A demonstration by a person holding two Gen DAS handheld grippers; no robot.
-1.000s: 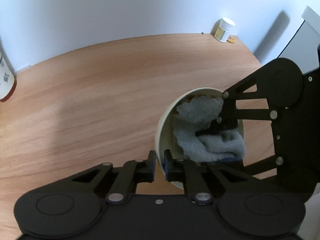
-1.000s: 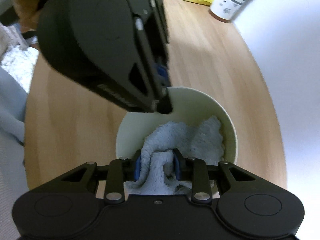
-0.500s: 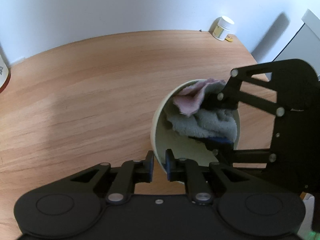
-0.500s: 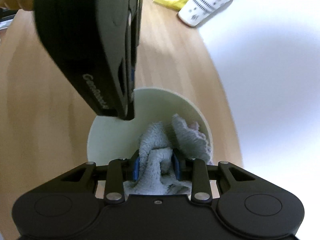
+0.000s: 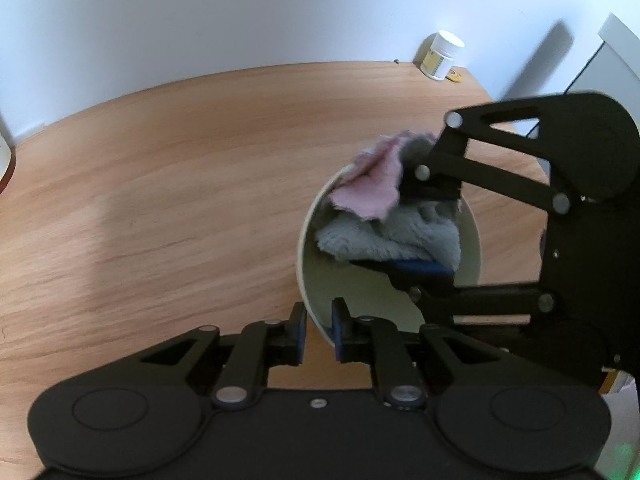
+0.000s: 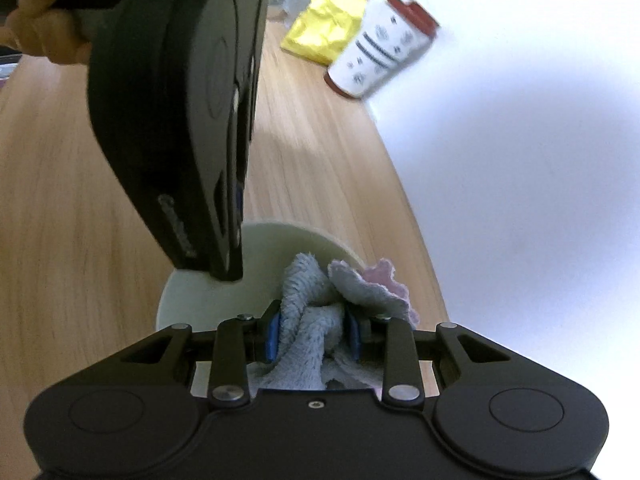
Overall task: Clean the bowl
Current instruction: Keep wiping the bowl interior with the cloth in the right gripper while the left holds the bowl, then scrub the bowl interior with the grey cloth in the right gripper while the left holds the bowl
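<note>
On the wooden surface (image 5: 168, 200), the pale bowl (image 5: 308, 240) is clamped at its near rim by the left gripper (image 5: 319, 328), while a grey-pink cloth (image 6: 316, 320) is pinched inside by the right gripper (image 6: 312, 336).

Left wrist view: sits just behind the left tool (image 5: 319, 330), looks steeply down and forward along its fingers, very close to the bowl (image 5: 310, 224); beyond lies the counter (image 5: 160, 200) up to the wall, with a jar (image 5: 440, 56) far back. Right tool (image 5: 404, 236) enters from the frame's right.

Right wrist view: sits just behind the right tool (image 6: 312, 334), faces down and forward, close over the bowl (image 6: 192, 296) and cloth (image 6: 312, 320). Left tool's body fills the upper left, a hand (image 6: 44, 36) behind it. A cup (image 6: 380, 56) and yellow packet (image 6: 328, 32) lie far back.

Shared: bowl, cloth (image 5: 392, 232), counter (image 6: 60, 220); each view sees the other tool.
</note>
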